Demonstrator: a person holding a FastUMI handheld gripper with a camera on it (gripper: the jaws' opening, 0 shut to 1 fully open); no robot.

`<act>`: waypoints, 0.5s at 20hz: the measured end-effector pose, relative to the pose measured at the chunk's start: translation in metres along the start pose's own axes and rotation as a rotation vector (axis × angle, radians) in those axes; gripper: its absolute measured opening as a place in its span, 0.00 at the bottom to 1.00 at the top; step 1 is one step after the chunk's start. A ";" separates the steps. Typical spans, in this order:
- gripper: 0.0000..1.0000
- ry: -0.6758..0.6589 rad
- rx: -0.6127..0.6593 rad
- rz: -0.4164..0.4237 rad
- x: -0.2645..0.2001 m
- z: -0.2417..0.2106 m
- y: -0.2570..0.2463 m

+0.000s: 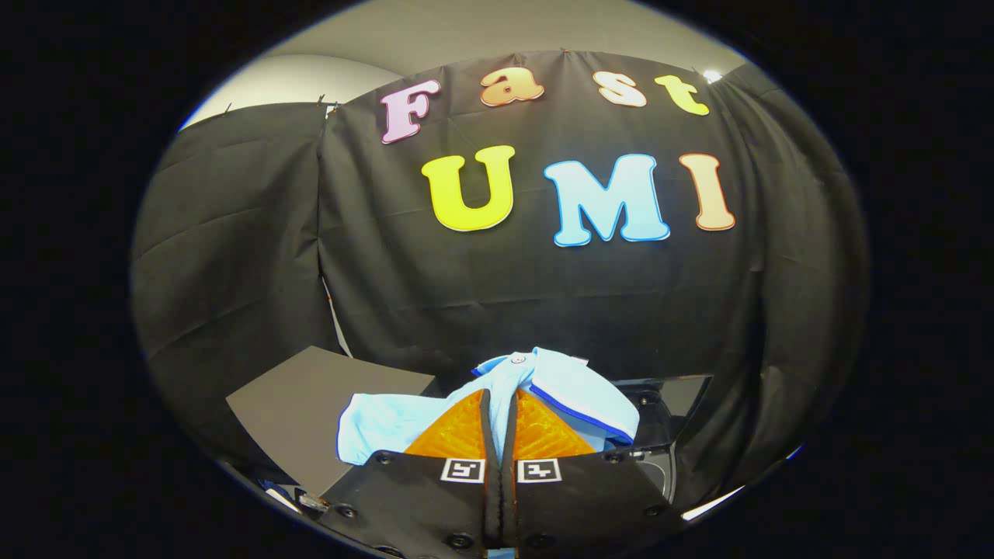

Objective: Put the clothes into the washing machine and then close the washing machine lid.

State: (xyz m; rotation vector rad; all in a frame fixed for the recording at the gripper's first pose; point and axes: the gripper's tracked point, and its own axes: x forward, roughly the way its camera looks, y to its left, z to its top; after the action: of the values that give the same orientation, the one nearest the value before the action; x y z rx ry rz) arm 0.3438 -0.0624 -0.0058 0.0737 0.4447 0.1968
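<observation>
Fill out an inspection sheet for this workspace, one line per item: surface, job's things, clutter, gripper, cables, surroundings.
Surface: dark flat panel beside the fingers, below the cloth wall; bare where it shows.
Job's things: light blue garment with a dark blue edge, held up between the fingers and draped over both sides; washing machine, dark, just beyond and below the garment, its lid apparently raised.
Clutter: nothing seen.
Gripper: gripper closed, both fingers pinching the garment.
Cables: nothing seen.
Surroundings: black cloth wall hung behind everything; pale ceiling above it with one small light.
</observation>
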 end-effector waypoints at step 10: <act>0.01 0.043 -0.010 -0.068 -0.004 -0.033 -0.043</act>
State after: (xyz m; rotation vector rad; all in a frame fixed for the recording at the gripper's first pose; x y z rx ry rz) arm 0.3338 -0.1042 -0.0387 0.0441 0.4882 0.1337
